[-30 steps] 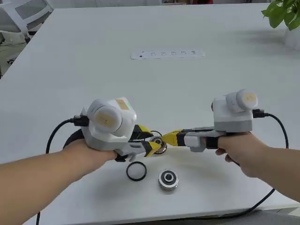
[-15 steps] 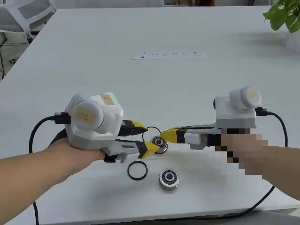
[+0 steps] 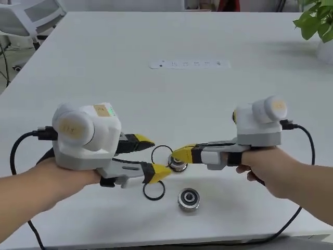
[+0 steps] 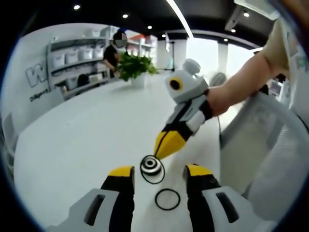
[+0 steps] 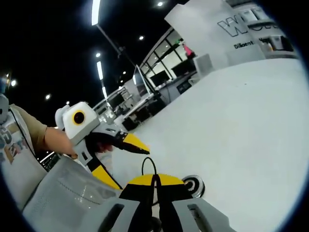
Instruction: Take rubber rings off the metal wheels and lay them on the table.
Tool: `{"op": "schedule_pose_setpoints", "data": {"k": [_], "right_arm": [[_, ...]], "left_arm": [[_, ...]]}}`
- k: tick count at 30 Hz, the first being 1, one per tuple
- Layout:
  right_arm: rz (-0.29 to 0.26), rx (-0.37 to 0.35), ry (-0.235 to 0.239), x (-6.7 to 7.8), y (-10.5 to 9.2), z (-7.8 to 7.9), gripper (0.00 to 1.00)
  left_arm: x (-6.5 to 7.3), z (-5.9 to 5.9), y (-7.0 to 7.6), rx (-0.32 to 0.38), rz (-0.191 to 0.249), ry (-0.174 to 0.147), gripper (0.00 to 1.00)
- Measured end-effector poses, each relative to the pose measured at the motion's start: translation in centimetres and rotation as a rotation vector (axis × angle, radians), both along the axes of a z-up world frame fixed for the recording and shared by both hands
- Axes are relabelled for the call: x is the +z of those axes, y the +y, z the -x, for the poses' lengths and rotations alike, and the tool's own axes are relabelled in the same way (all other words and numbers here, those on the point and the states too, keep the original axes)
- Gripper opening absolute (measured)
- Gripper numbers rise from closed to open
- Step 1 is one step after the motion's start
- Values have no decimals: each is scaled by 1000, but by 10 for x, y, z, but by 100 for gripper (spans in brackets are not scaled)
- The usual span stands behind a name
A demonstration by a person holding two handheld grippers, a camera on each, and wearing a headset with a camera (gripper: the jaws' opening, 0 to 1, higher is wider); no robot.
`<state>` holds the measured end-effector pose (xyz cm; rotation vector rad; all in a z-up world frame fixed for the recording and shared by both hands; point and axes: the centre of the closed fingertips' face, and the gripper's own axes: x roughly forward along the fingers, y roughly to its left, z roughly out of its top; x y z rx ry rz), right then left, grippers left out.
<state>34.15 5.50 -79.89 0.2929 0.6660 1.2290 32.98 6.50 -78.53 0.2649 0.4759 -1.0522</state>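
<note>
Left gripper (image 3: 147, 156) jaws apart beside a metal wheel (image 3: 177, 164), right gripper (image 3: 178, 154) jaws pressed together, pinching a half-removed rubber ring (image 4: 153, 183) at that wheel, loose ring (image 4: 156, 199) and second wheel (image 3: 188, 199) lying on white bench (image 3: 208, 104).

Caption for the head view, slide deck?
Right gripper pinches a rubber ring at a wheel, left gripper open; loose ring and second wheel lie on table.

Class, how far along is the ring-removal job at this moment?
Done: one thin black rubber ring lies on the white table. In hand: the right tongs pinch a small silver metal wheel, its black ring hanging loose before the open left tongs. Left: laying that ring down; second metal wheel's state unclear.
</note>
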Motion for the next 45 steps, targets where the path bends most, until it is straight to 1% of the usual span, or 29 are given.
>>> {"op": "schedule_pose_setpoints", "data": {"k": [2, 4, 8, 11, 15, 17, 22, 24, 28, 31, 36, 41, 43, 45], "right_arm": [[0, 6, 6, 0, 1, 2, 0], [7, 14, 18, -1, 4, 4, 0], [16, 37, 21, -2, 8, 10, 0], [25, 53, 25, -5, 10, 12, 0], [40, 70, 35, -9, 14, 18, 0], [50, 81, 39, -12, 15, 20, 0], [101, 111, 48, -24, 18, 27, 0], [110, 119, 62, -28, 20, 29, 0], [137, 130, 71, -35, 22, 31, 0], [169, 130, 73, -41, 21, 32, 0], [189, 110, 87, -45, 19, 30, 0], [197, 101, 103, -49, 17, 30, 0], [195, 81, 124, -51, 16, 29, 0], [198, 74, 131, -52, 15, 28, 0]], "left_arm": [[-2, -1, 5, 6, 2, 4, 43], [-5, -1, 9, 8, -10, 1, 45], [-6, 2, 18, 20, -7, 6, 46], [-7, 5, 23, 25, -4, 13, 48], [-9, 7, 31, 36, -7, 17, 49], [-10, 8, 35, 42, -5, 22, 49], [-13, 12, 44, 52, -12, 31, 50], [-14, 14, 47, 58, -13, 34, 50], [-15, 15, 51, 70, -11, 38, 49], [-18, 17, 52, 74, -13, 41, 49], [-19, 17, 54, 80, -9, 46, 49], [-20, 17, 56, 89, -7, 50, 49], [-21, 18, 57, 91, -8, 51, 49], [-21, 18, 58, 94, -8, 52, 49]]}}
